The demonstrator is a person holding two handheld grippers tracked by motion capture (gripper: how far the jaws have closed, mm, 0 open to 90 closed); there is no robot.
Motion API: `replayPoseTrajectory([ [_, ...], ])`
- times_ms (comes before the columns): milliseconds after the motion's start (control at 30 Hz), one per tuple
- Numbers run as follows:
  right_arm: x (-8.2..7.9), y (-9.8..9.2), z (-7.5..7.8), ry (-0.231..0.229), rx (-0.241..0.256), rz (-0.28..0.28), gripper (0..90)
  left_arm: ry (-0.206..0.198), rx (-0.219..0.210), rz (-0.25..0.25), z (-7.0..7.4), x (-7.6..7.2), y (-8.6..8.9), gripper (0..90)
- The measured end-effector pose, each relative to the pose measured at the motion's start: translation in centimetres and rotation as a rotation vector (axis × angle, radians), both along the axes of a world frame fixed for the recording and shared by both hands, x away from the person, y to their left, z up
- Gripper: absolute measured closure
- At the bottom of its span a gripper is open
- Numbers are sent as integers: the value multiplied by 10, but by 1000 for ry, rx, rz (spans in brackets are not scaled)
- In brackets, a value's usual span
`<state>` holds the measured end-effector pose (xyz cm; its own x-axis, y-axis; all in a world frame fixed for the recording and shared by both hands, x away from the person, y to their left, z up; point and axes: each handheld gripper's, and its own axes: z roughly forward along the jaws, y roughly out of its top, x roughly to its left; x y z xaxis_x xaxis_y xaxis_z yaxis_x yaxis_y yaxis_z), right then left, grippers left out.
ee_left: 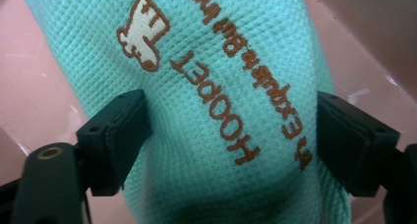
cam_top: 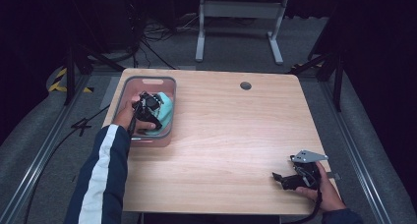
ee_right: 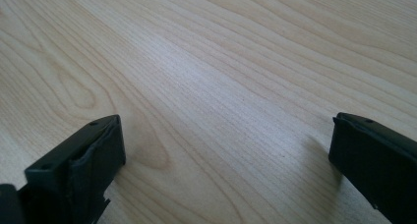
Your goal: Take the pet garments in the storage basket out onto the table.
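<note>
A person seated at a light wooden surface (cam_top: 231,130) works two hand-held grippers, seen from a fixed camera above. The left gripper (cam_top: 147,107) reaches down into a pink plastic bin (cam_top: 129,89) standing at the surface's far left corner, the left hand (cam_top: 129,115) wrapped around its body and a navy sleeve with a white stripe (cam_top: 101,177) leading back toward the bottom of the frame. Inside the bin lies a folded turquoise cloth (cam_top: 165,108), with the gripper directly over it.

From the left gripper view, the waffle-textured turquoise cloth (ee_left: 221,101) bulges up between the two black jaws, which are spread to either side and touch the fabric's flanks; whether they are squeezing it cannot be told. Brown embroidered lettering (ee_left: 216,103) and a small cream-and-brown animal figure (ee_left: 142,32) run across the cloth, upside down to the camera. The bin's pink wall (ee_left: 29,91) shows on both sides.

At the near right corner of the surface, the right gripper (cam_top: 282,178) rests low, held by the right hand (cam_top: 322,187), its grey three-cornered plate (cam_top: 310,156) on top. In the right gripper view its jaws stand wide apart over bare wood grain (ee_right: 221,86), with nothing between them.
</note>
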<state>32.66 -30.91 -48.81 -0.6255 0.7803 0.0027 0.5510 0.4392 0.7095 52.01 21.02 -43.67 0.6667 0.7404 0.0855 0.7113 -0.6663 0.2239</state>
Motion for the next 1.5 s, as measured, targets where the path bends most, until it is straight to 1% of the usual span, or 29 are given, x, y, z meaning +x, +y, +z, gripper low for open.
replayPoseTrajectory([
  [33, 0, 0, 0, 0, 0, -1, 6, 17, -11, -2, 0, 1, 0, 204],
  [67, 0, 0, 0, -1, 1, -2, 7, 18, -9, 2, 1, 1, 1, 234],
  [100, 0, 0, 0, -1, 1, -2, 7, 18, -18, 9, 1, 2, 1, 258],
  [133, 0, 0, 0, -1, 1, -2, 6, 37, -33, 13, 1, 3, 2, 288],
  [167, 0, 0, 0, -1, 1, -2, 7, 28, -42, 15, 1, 2, 3, 325],
  [200, 0, 0, 0, -1, 1, -2, 7, 19, -33, 23, 2, 2, 3, 375],
  [267, 0, 0, 0, -1, 1, -2, 7, 11, -41, 22, 3, 2, 4, 463],
  [300, 0, 0, 0, 0, 0, -1, 7, 4, -41, 24, 3, 1, 3, 530],
  [333, 0, 0, 0, -1, 1, -2, 7, 3, -32, 8, 4, 0, 3, 556],
  [433, 0, 0, 0, -1, 1, -1, 6, -1, -16, 8, 5, 0, 2, 612],
  [500, 0, 0, 0, -1, 2, -2, 6, -22, -6, 13, 4, 0, 1, 656],
  [600, -1, 0, 0, 0, 1, -4, 7, -32, 7, 8, 5, -2, 0, 683],
  [700, -1, 0, 0, 0, 1, -4, 6, -62, 19, 6, 8, -4, -1, 700],
  [767, 0, 0, 0, -1, 2, -4, 6, -76, 10, 14, 11, -6, 0, 704],
  [800, 0, 0, 0, -1, 1, -3, 6, -78, 4, 8, 13, -7, 1, 706],
  [900, 0, 0, 0, -1, 2, -3, 6, -106, -8, 11, 21, -11, 5, 707],
  [933, 0, 0, 0, -1, 2, -4, 6, -115, -26, 14, 24, -12, 7, 709],
  [1033, 0, 0, 0, -1, 2, -3, 6, -156, -42, 18, 33, -18, 11, 711],
  [1100, 0, 0, 0, -1, 2, -3, 6, -188, -78, 21, 40, -23, 14, 713],
  [1167, 0, 0, 0, 0, 2, -3, 6, -222, -99, 26, 49, -29, 17, 713],
  [1267, 0, 0, 0, -1, 2, -3, 6, -273, -149, 25, 61, -39, 24, 717],
  [1300, 0, 0, 0, -1, 1, -3, 6, -284, -159, 27, 63, -42, 25, 718],
  [1367, 0, 0, 0, -1, 2, -3, 6, -319, -194, 25, 68, -49, 29, 720],
  [1400, 0, 0, 0, -1, 2, -3, 6, -338, -222, 31, 72, -54, 31, 721],
  [1433, 0, 0, 0, -1, 1, -3, 6, -345, -238, 29, 75, -56, 33, 721],
  [1467, 0, 0, 0, -1, 2, -3, 6, -363, -257, 28, 79, -61, 35, 722],
  [1500, 0, 0, 0, -1, 2, -3, 6, -384, -267, 27, 82, -65, 36, 722],
])
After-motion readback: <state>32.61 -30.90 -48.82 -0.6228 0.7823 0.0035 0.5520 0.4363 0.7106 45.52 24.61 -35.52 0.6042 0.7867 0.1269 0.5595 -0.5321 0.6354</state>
